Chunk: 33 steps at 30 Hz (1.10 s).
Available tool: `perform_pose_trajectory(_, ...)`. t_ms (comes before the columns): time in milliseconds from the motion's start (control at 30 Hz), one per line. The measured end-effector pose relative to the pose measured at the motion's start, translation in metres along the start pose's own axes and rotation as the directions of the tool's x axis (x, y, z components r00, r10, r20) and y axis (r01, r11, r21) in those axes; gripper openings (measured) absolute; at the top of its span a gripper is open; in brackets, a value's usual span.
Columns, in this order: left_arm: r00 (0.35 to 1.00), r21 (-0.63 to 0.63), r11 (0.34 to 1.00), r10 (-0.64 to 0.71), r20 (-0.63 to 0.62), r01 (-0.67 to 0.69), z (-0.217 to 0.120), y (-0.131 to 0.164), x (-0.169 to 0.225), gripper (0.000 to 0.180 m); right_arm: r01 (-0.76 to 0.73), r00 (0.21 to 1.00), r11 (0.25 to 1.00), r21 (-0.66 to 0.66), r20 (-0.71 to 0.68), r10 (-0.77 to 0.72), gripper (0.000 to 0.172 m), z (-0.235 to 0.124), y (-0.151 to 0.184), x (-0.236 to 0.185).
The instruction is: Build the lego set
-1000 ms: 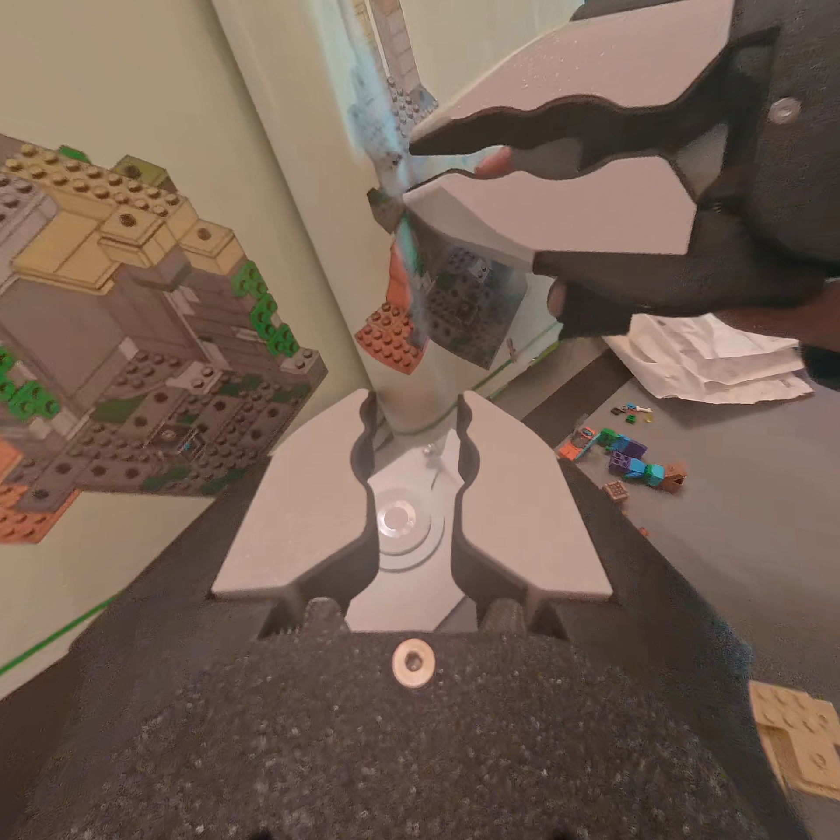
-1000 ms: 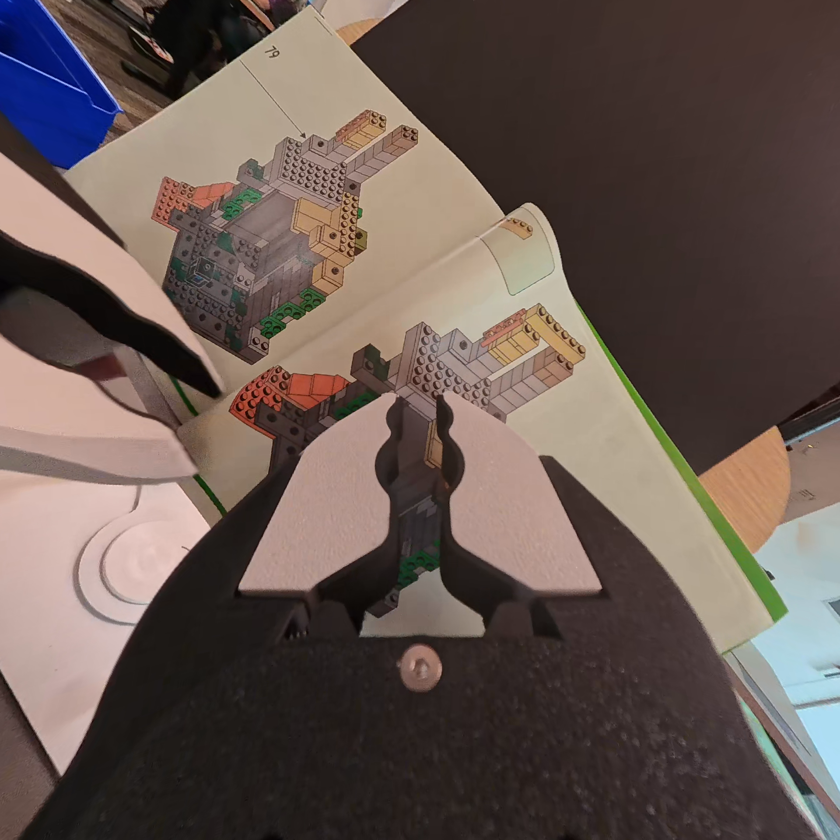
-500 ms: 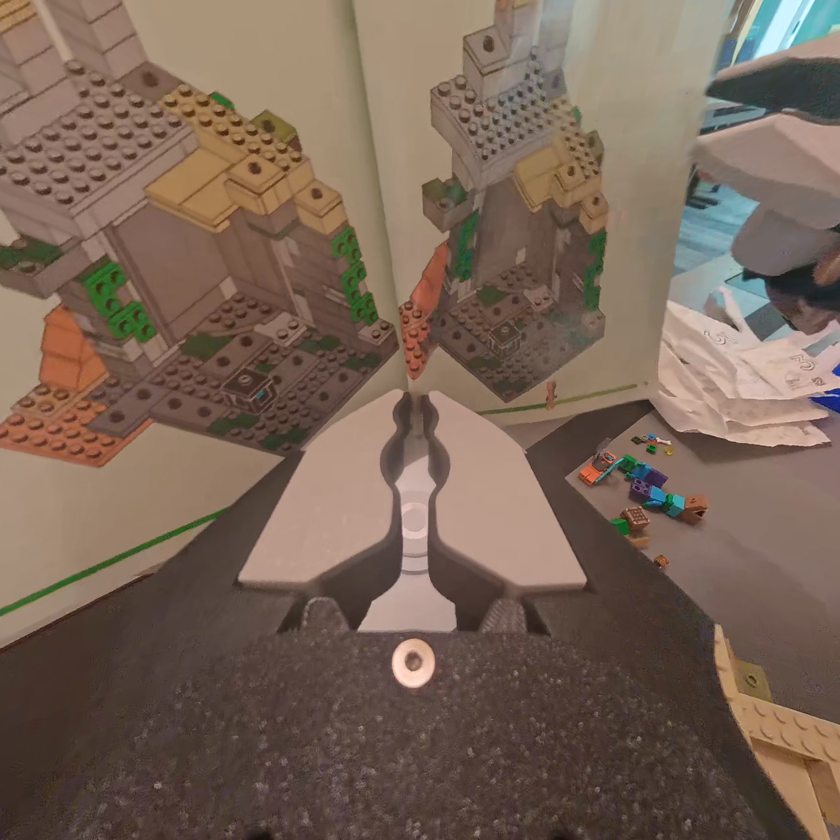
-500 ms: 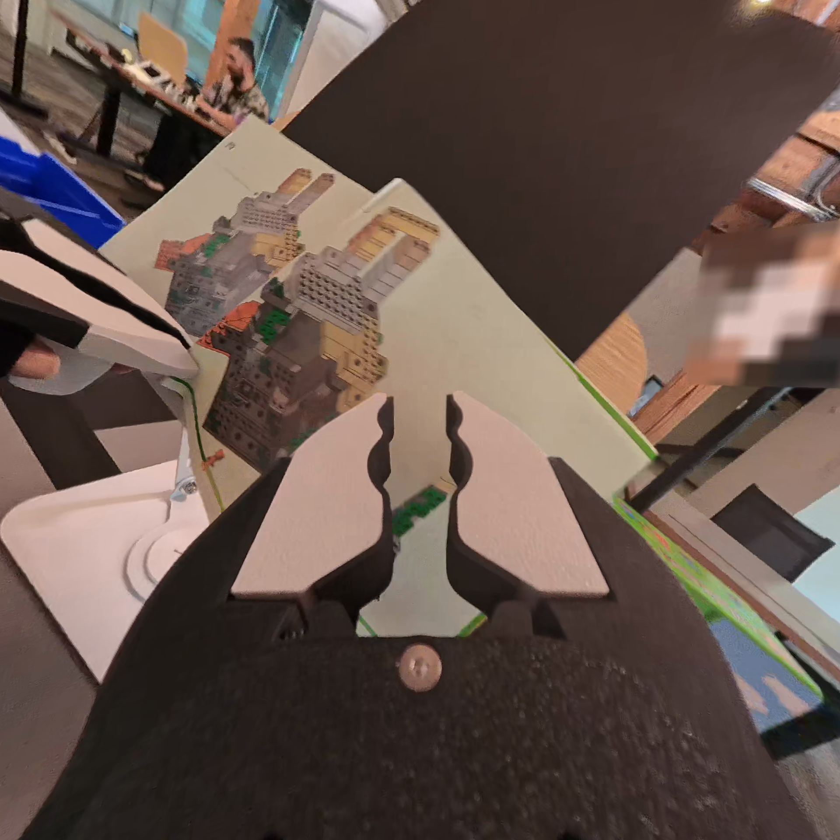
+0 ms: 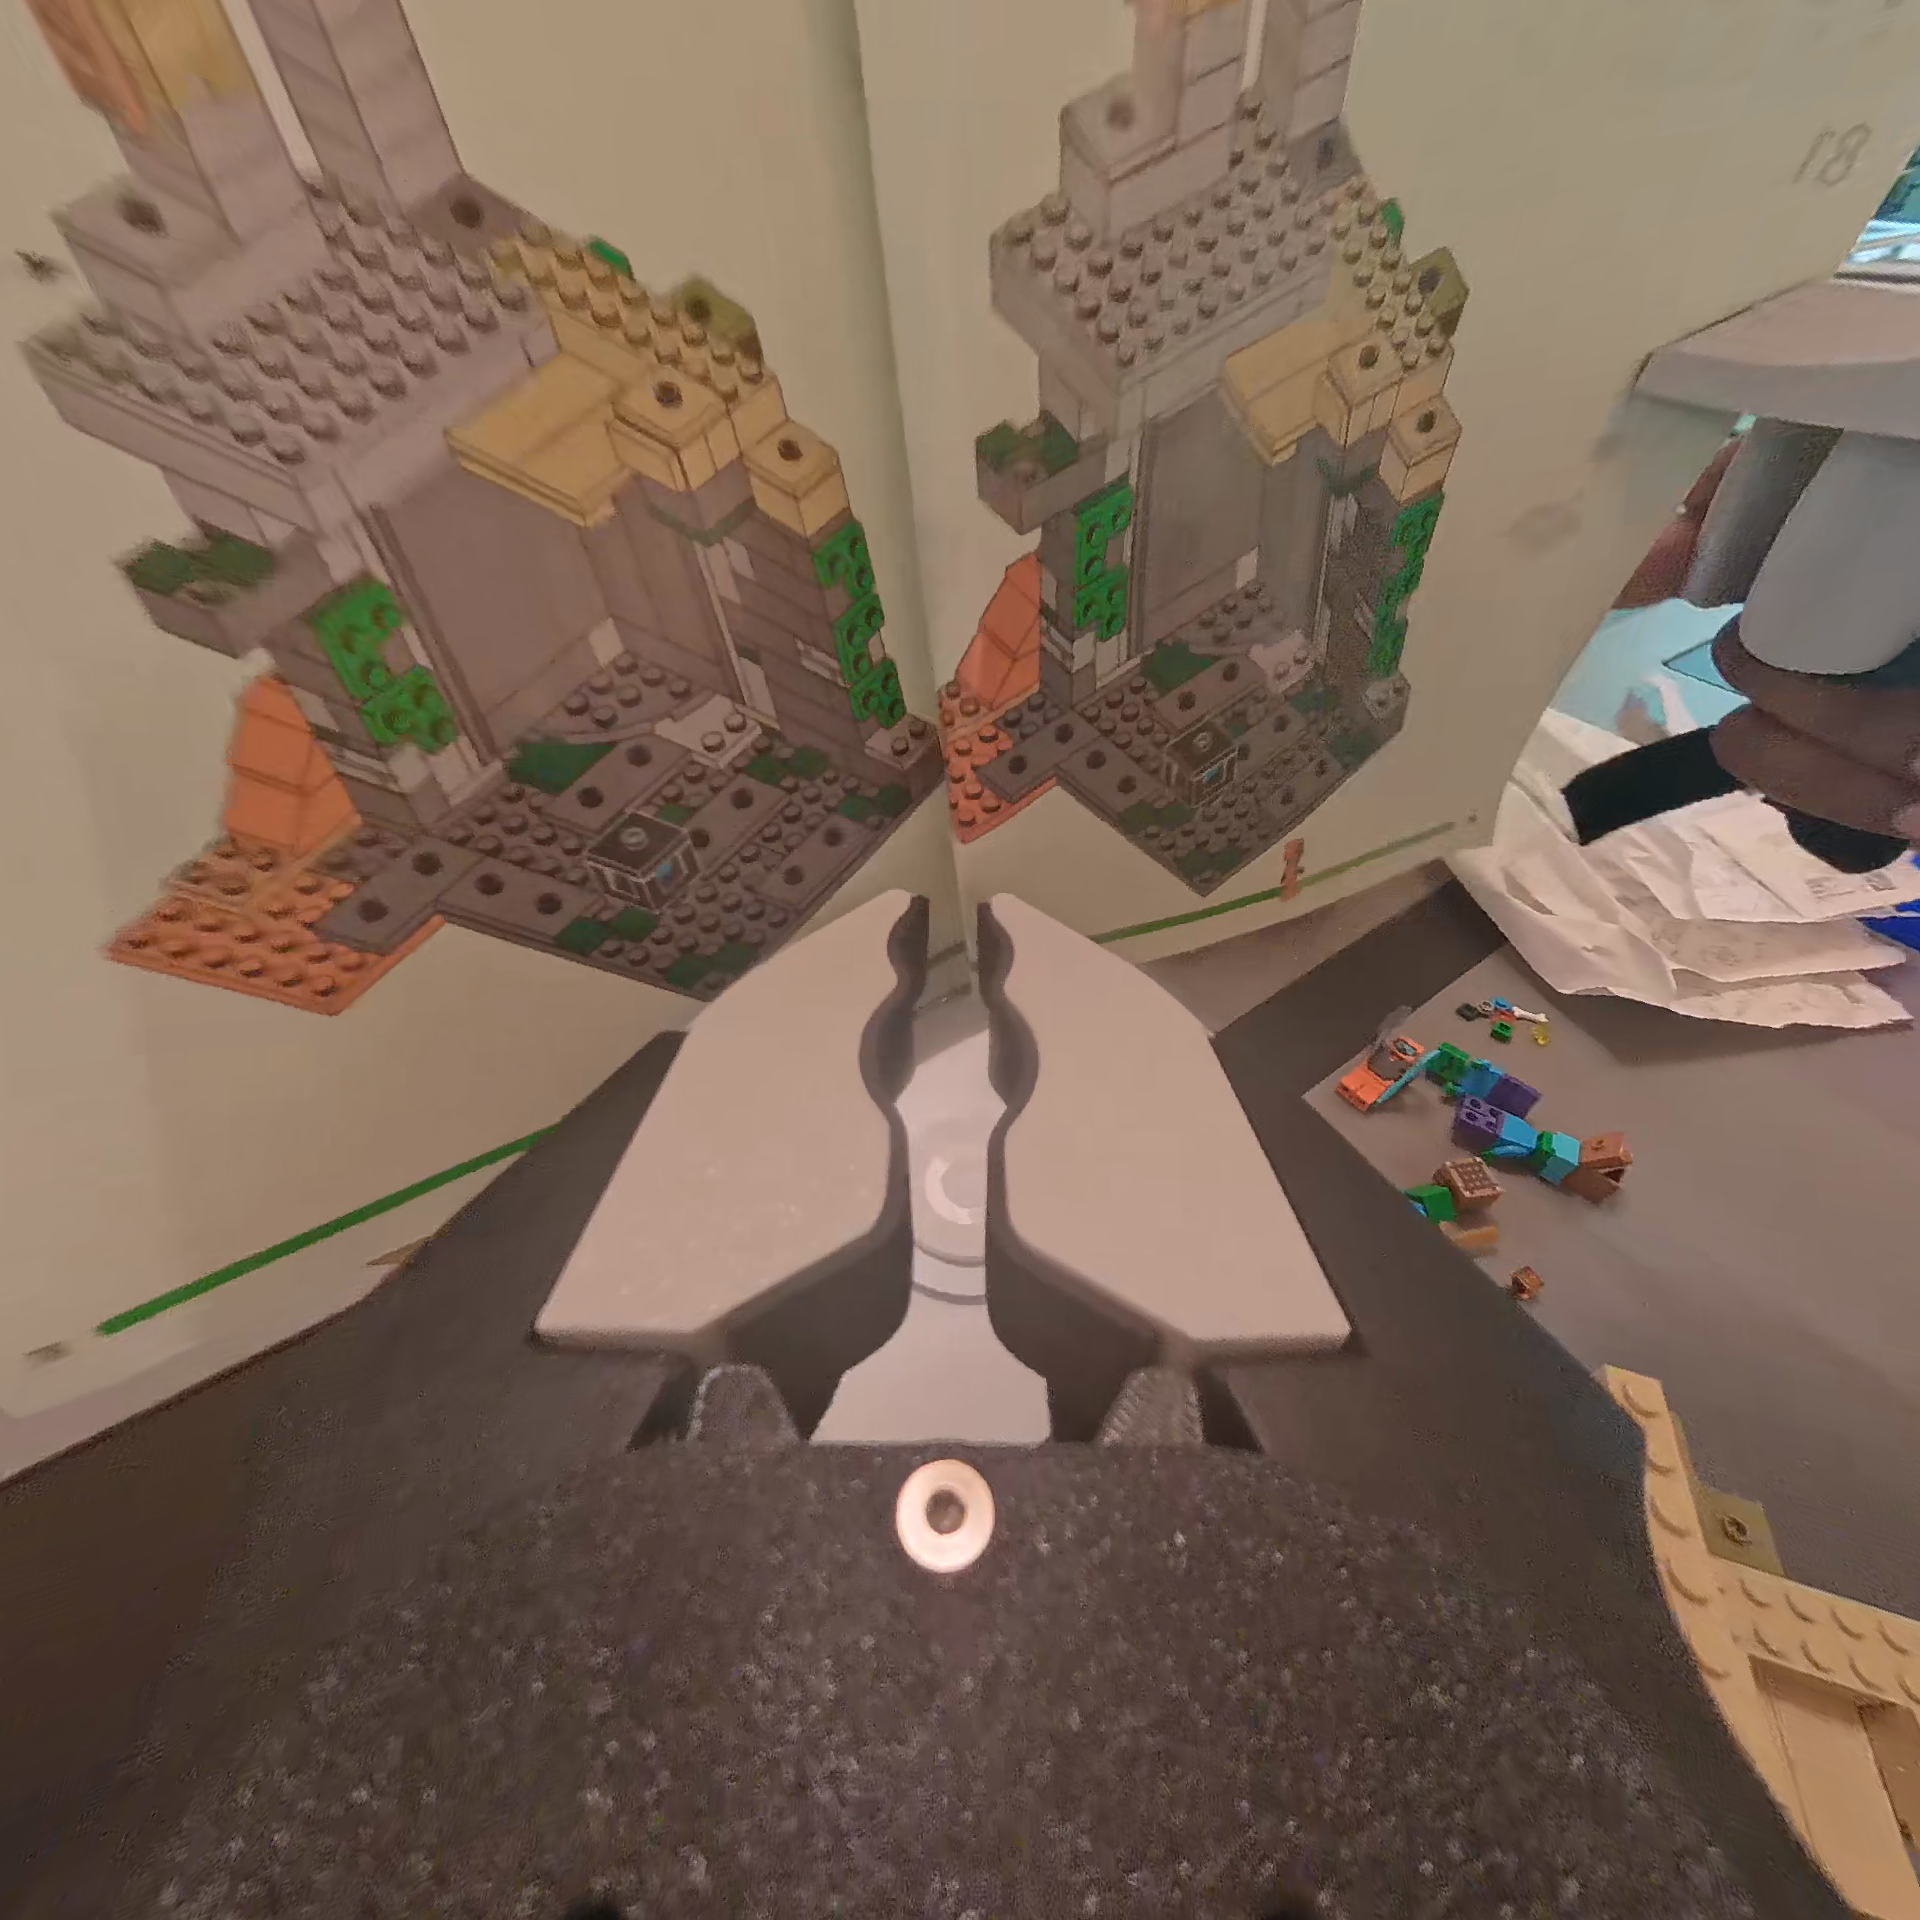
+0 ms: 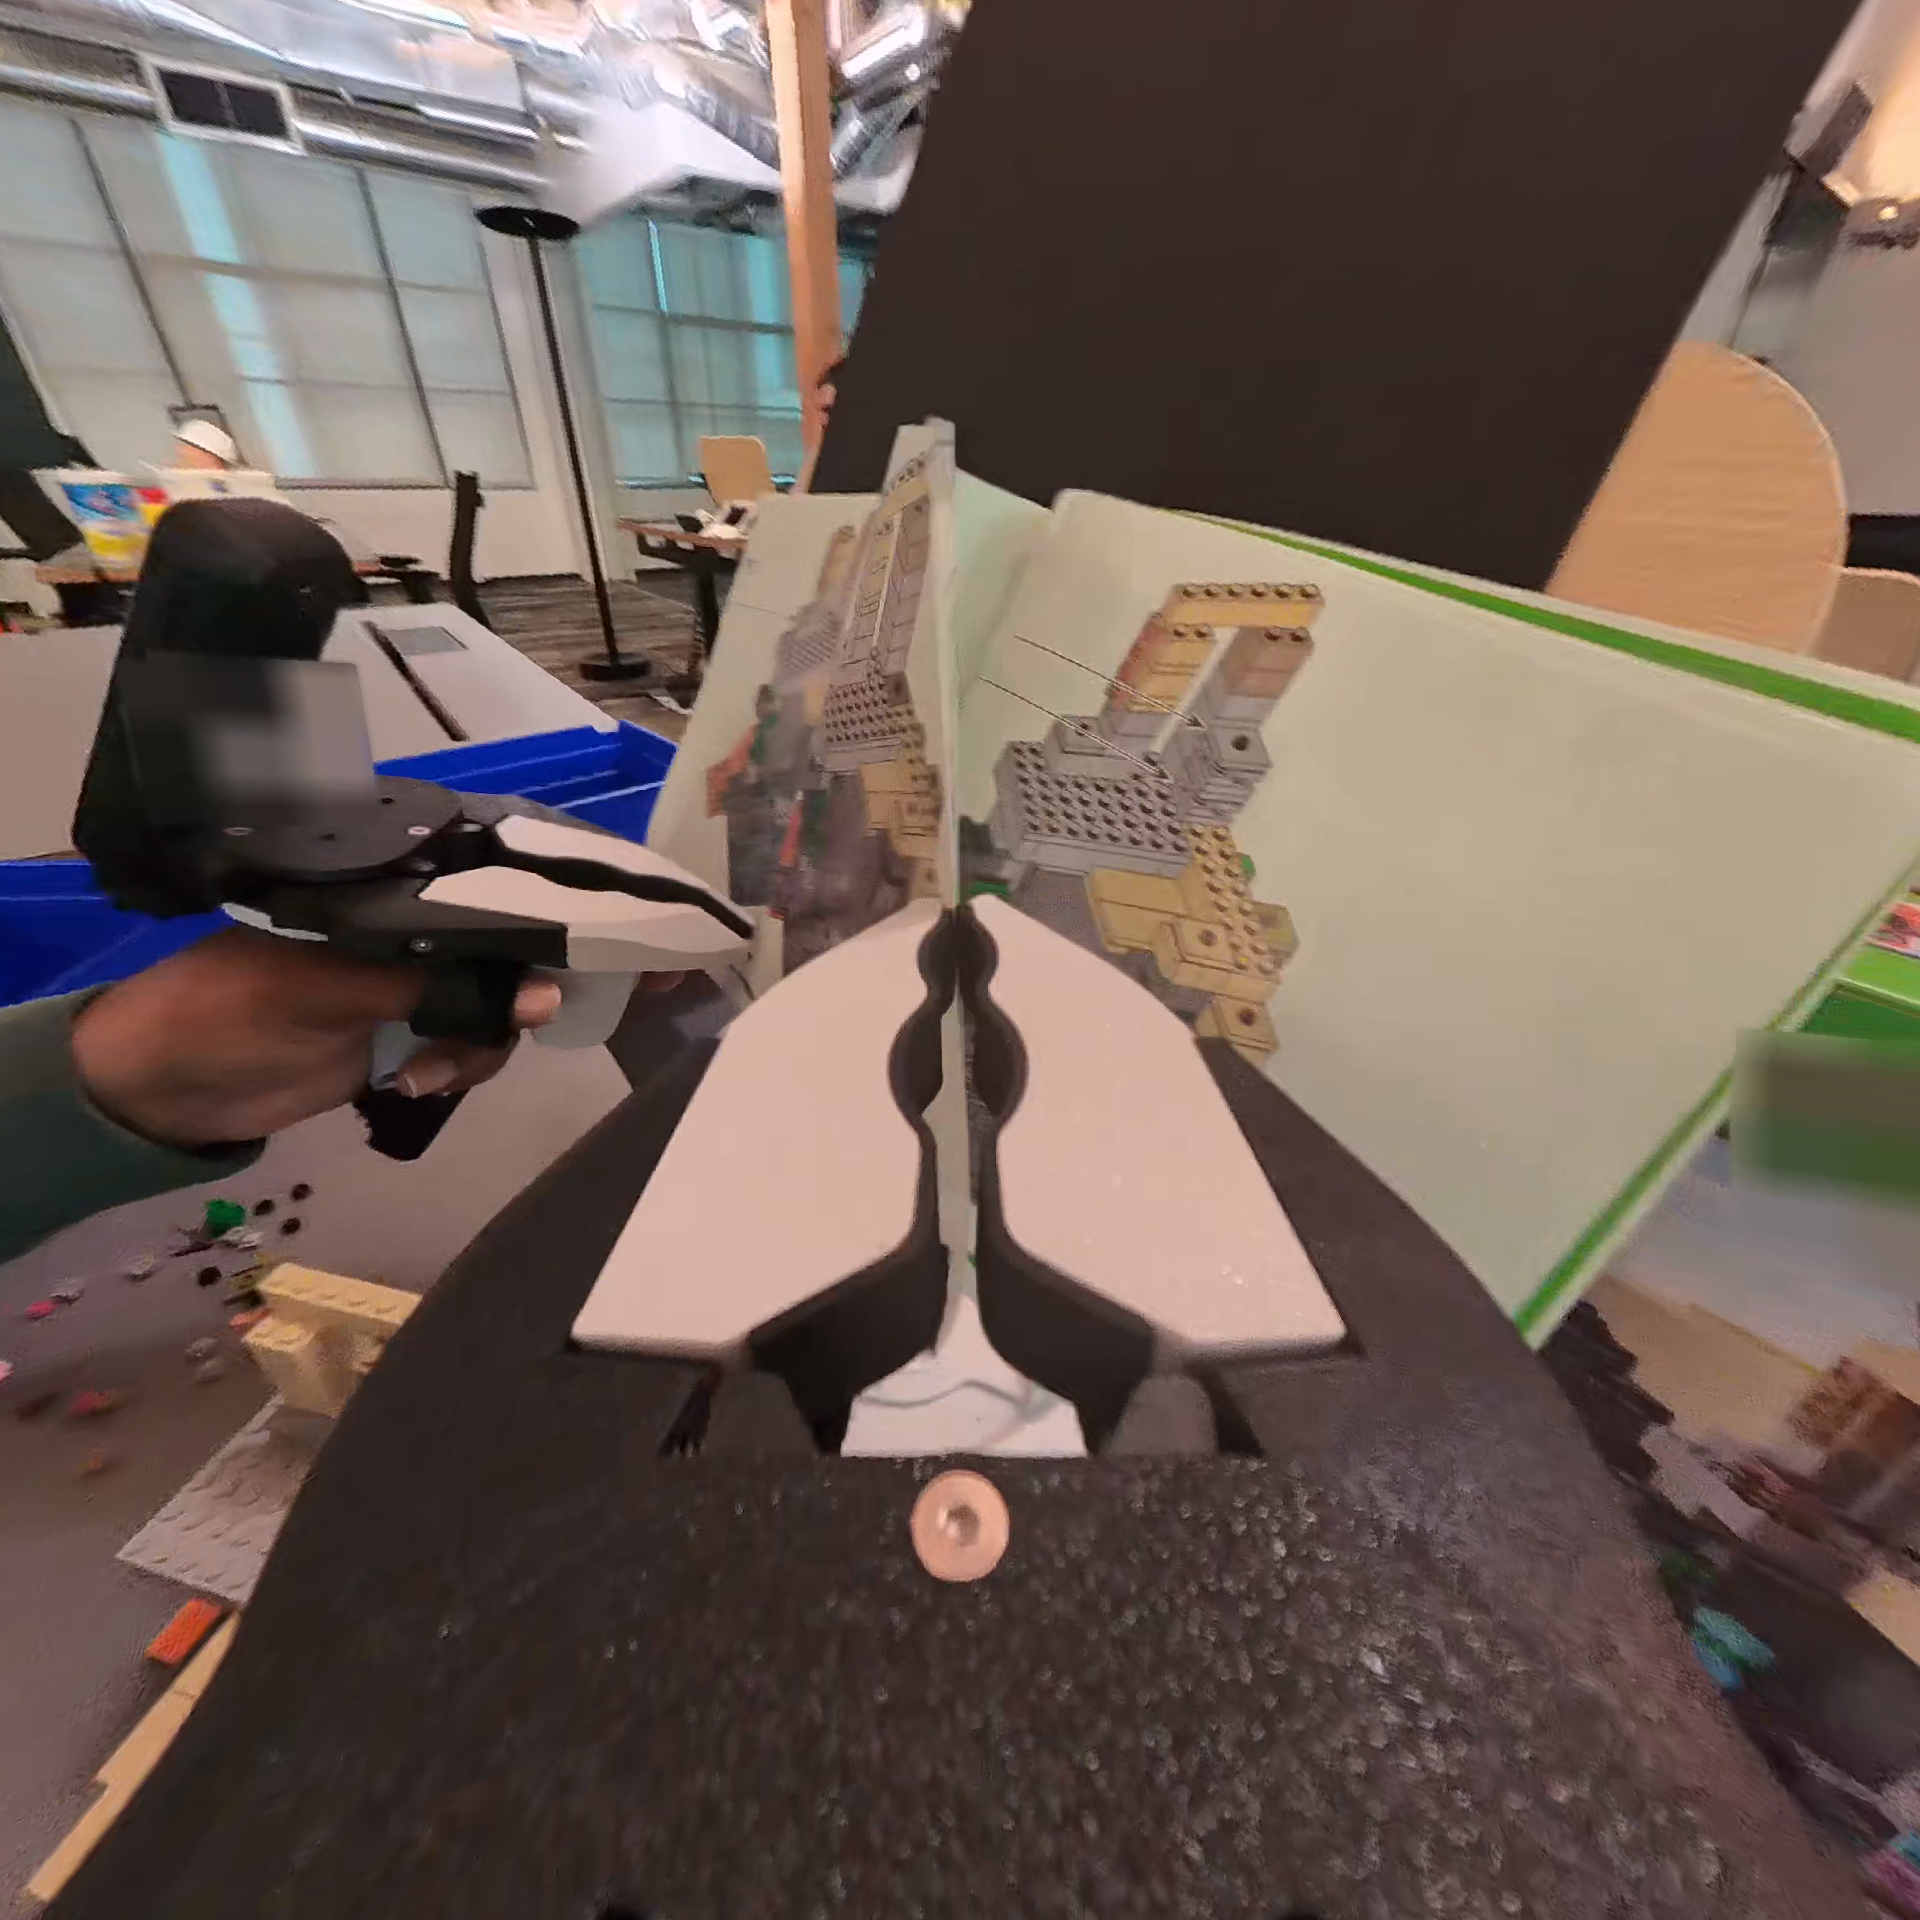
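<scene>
An open building-instruction booklet (image 5: pixel 1143 520) with pictures of a grey, tan and green brick model stands upright on a white stand base (image 5: pixel 951 1195). My left gripper (image 5: pixel 948 914) is narrowly open, its tips at the bottom of the booklet's fold, with nothing pressed between the pads. It also shows in the right wrist view (image 6: pixel 727 920), held by a hand next to the left page's lower edge. My right gripper (image 6: pixel 954 914) is shut on one page (image 6: pixel 943 727), seen edge-on and running down between its fingers. The right-hand page (image 6: pixel 1455 831) spreads to the right.
Loose small bricks (image 5: pixel 1486 1122) and crumpled white paper bags (image 5: pixel 1714 935) lie on the grey table at the right. A tan brick build (image 5: pixel 1787 1662) sits near me. A blue bin (image 6: pixel 499 769) is behind the left gripper. A black board (image 6: pixel 1351 260) stands behind the booklet. The left gripper's tips are roughly 15 centimetres from the right gripper's. Between my left fingertips and the tan brick build (image 5: pixel 1787 1662) there is roughly 20 centimetres.
My right gripper was open beside the pages and has shut on one page, now edge-on. My left gripper narrowed almost shut, then parted slightly, and moved closer to the fold.
</scene>
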State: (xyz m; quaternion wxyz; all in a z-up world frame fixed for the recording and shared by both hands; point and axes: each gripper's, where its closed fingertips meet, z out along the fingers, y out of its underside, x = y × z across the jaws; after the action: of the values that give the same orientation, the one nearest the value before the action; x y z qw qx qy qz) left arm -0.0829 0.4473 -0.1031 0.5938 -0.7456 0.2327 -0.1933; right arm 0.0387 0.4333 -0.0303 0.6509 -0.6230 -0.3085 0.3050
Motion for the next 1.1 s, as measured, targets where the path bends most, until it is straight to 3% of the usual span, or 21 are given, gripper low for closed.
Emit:
perform_pose_trajectory(100,0.997,0.074,0.995,0.073,0.014,-0.074,-0.018,-0.019,0.012,0.015,0.025,0.999,1.000,0.014,0.047,-0.026,0.000,-0.002,-0.006,-0.014)
perform_pose_trajectory(233,0.988,0.164,0.982,0.110,-0.108,-0.092,-0.038,-0.049,0.061,0.021,0.203,0.979,0.979,0.023,0.006,-0.203,0.000,0.002,-0.013,-0.033)
perform_pose_trajectory(367,0.978,0.252,0.963,0.138,-0.159,-0.095,-0.053,-0.085,0.092,0.027,0.446,0.893,0.895,-0.009,-0.059,-0.446,0.000,0.013,-0.013,-0.059)
perform_pose_trajectory(533,0.986,0.252,0.966,0.093,-0.139,-0.056,-0.049,-0.100,0.087,0.034,0.638,0.765,0.769,-0.036,-0.081,-0.639,0.000,0.030,-0.005,-0.089)
perform_pose_trajectory(633,0.989,0.240,0.970,0.071,-0.130,-0.038,-0.050,-0.098,0.079,0.031,0.677,0.729,0.734,-0.050,-0.094,-0.678,0.000,0.037,-0.004,-0.097)
perform_pose_trajectory(767,0.994,0.250,0.967,0.075,-0.085,-0.051,-0.057,-0.096,0.065,0.013,0.686,0.719,0.726,-0.056,-0.099,-0.688,0.000,0.044,-0.004,-0.101)
perform_pose_trajectory(1100,0.989,0.226,0.973,0.065,-0.131,-0.034,-0.059,-0.097,0.062,0.011,0.633,0.769,0.773,-0.037,-0.085,-0.634,0.000,0.044,-0.008,-0.100)
